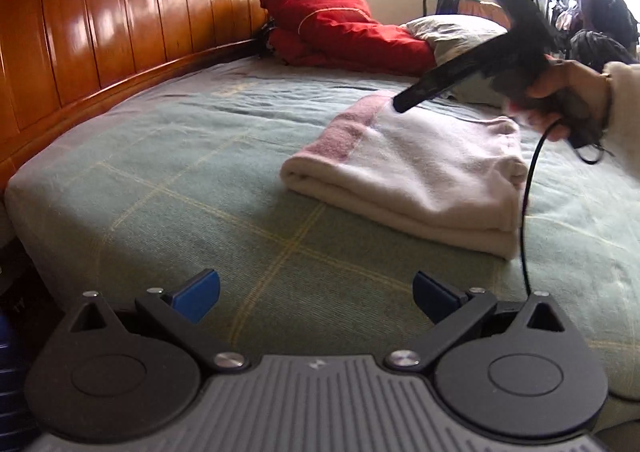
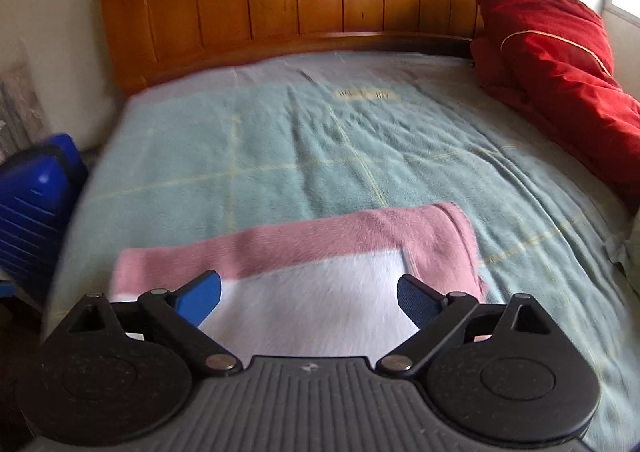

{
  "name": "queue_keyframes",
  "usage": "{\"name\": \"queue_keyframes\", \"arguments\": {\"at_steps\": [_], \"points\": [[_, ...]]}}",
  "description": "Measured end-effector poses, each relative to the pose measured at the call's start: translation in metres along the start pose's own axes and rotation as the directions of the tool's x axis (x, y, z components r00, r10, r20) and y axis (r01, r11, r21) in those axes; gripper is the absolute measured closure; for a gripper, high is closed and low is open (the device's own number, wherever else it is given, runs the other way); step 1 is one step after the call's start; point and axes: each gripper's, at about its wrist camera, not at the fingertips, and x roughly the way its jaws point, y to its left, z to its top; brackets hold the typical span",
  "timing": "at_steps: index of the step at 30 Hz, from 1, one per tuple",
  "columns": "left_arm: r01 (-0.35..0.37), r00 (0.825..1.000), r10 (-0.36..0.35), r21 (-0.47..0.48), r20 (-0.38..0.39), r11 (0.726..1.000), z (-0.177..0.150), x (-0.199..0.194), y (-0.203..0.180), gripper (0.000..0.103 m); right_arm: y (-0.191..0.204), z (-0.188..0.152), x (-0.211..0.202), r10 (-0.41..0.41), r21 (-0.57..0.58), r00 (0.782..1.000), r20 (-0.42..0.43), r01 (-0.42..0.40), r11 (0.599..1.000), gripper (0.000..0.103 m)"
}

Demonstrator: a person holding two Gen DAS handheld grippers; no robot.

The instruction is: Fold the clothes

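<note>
Both grippers' jaws apart, folded garment (image 1: 404,176) on bed (image 1: 180,180).

Left gripper (image 1: 316,294): grey ribbed body with a small logo mark at centre, two black round housings with triangular cutouts, black linkage arms on silver pivot screws, blue pads on the fingers (image 1: 198,294). Right gripper (image 2: 309,298): same build, same blue pads. Seen from the left wrist view it's a blurred black body with a thin black cable (image 1: 528,208) hanging off it. Right hand (image 1: 560,92): bare skin, cream fuzzy sleeve (image 1: 626,112), thin band at the wrist.
</note>
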Motion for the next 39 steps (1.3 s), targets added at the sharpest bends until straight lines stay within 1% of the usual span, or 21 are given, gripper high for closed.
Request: {"name": "queue_keyframes", "arguments": {"at_steps": [2, 4, 6, 7, 8, 10, 12, 16, 18, 22, 23, 27, 30, 33, 35, 37, 39], "points": [[0.032, 0.999, -0.032, -0.024, 0.006, 0.999, -0.004, -0.007, -0.002, 0.001, 0.002, -0.016, -0.021, 0.009, 0.012, 1.000, -0.006, -0.009, 1.000, 0.005], [0.052, 0.999, -0.052, -0.042, -0.001, 0.998, -0.006, -0.012, -0.006, 0.001, 0.004, -0.037, -0.031, 0.000, 0.025, 0.999, -0.043, 0.001, 1.000, 0.005], [0.050, 0.999, -0.050, -0.030, -0.017, 0.998, -0.006, -0.021, -0.015, 0.001, 0.005, -0.059, -0.032, -0.020, 0.040, 0.992, -0.126, 0.025, 0.999, 0.006], [0.045, 0.999, -0.045, -0.018, -0.026, 0.999, -0.006, -0.025, -0.020, 0.001, 0.008, -0.068, -0.036, -0.046, 0.027, 0.989, -0.140, 0.050, 0.998, 0.006], [0.038, 0.999, -0.038, -0.002, -0.031, 0.999, -0.005, -0.030, -0.026, 0.001, 0.013, -0.075, -0.045, -0.070, 0.009, 0.989, -0.129, 0.071, 0.997, 0.006], [0.024, 0.999, -0.023, 0.041, -0.023, 0.999, -0.006, -0.042, -0.040, 0.001, 0.018, -0.083, -0.071, -0.063, 0.037, 0.990, -0.123, 0.068, 0.997, 0.006], [0.029, 1.000, -0.028, 0.065, -0.013, 0.997, -0.007, -0.054, -0.052, 0.001, 0.023, -0.095, -0.102, -0.049, 0.064, 0.995, -0.089, 0.055, 0.996, 0.006], [0.069, 0.998, -0.070, 0.039, 0.004, 0.997, -0.005, -0.068, -0.069, 0.001, 0.029, -0.140, -0.159, -0.054, 0.136, 0.995, -0.079, 0.064, 0.989, 0.005], [0.098, 0.995, -0.099, 0.029, 0.006, 0.995, 0.003, -0.065, -0.078, 0.001, 0.031, -0.163, -0.187, -0.056, 0.173, 0.995, -0.077, 0.069, 0.982, 0.005], [0.157, 0.988, -0.157, 0.012, 0.012, 0.988, 0.018, -0.057, -0.096, 0.001, 0.044, -0.198, -0.222, -0.104, 0.200, 0.992, -0.066, 0.116, 0.973, 0.003], [0.166, 0.986, -0.166, 0.013, 0.012, 0.986, 0.023, -0.052, -0.101, 0.001, 0.047, -0.207, -0.231, -0.117, 0.206, 0.991, -0.063, 0.128, 0.970, 0.002], [0.174, 0.985, -0.174, 0.053, 0.003, 0.983, 0.049, -0.007, -0.128, 0.001, 0.061, -0.240, -0.265, -0.168, 0.230, 0.984, -0.053, 0.176, 0.957, 0.002], [0.159, 0.987, -0.158, 0.041, -0.033, 0.986, 0.060, 0.035, -0.142, 0.001, 0.065, -0.250, -0.272, -0.176, 0.257, 0.984, -0.034, 0.179, 0.950, 0.001], [0.156, 0.986, -0.154, 0.024, -0.072, 0.988, 0.062, 0.066, -0.152, 0.001, 0.066, -0.254, -0.266, -0.184, 0.278, 0.982, -0.050, 0.190, 0.942, 0.001], [0.177, 0.980, -0.177, -0.004, -0.096, 0.984, 0.059, 0.076, -0.154, 0.001, 0.068, -0.256, -0.262, -0.179, 0.279, 0.982, -0.064, 0.190, 0.941, 0.001], [0.174, 0.978, -0.175, -0.021, -0.112, 0.985, 0.055, 0.076, -0.157, 0.001, 0.069, -0.258, -0.258, -0.168, 0.270, 0.983, -0.073, 0.182, 0.946, 0.001], [0.162, 0.982, -0.161, 0.003, -0.102, 0.987, 0.053, 0.067, -0.165, 0.001, 0.070, -0.258, -0.255, -0.157, 0.266, 0.985, -0.072, 0.170, 0.949, 0.001]]}}
